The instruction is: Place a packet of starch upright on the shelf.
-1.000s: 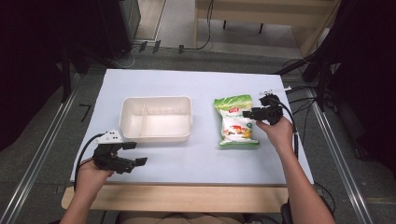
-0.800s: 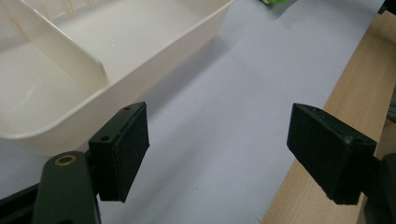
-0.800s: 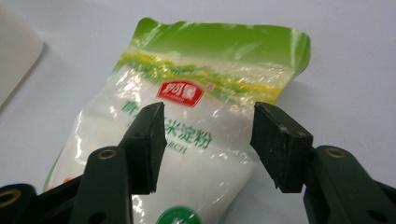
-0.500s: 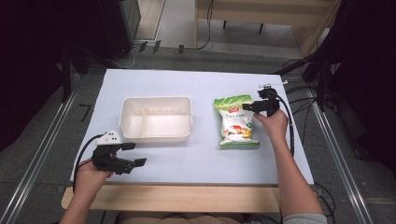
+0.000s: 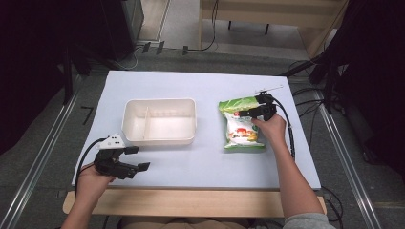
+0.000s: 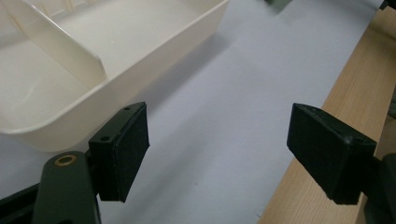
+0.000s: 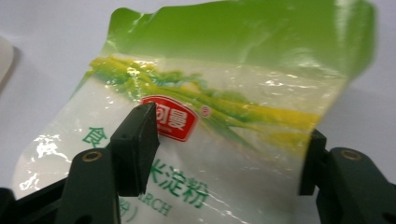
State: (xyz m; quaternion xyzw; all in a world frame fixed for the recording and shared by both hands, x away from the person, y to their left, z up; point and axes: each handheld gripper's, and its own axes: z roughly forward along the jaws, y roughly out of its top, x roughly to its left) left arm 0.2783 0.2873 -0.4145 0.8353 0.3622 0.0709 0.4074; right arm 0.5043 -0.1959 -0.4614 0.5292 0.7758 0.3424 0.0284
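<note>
A green and white food bag (image 5: 240, 126) with a red label lies flat on the table, right of centre. My right gripper (image 5: 249, 113) is open at the bag's upper right part. In the right gripper view the bag (image 7: 243, 70) lies between the jaws of the right gripper (image 7: 224, 158), one pad over the red label and the other at the bag's edge. My left gripper (image 5: 136, 158) is open and holds nothing near the table's front left. A cream plastic tub (image 5: 160, 139) with a divider stands just beyond it. In the left gripper view the left gripper (image 6: 217, 154) points past the tub (image 6: 154, 60).
The white tabletop (image 5: 210, 162) ends in a wooden front edge (image 5: 191, 202). Cables (image 5: 289, 129) trail off the right side past the right hand. Dark equipment and metal rails flank the table on both sides.
My right gripper has moved a little away from the person, toward the bag's green top. The left gripper has stayed where it was.
</note>
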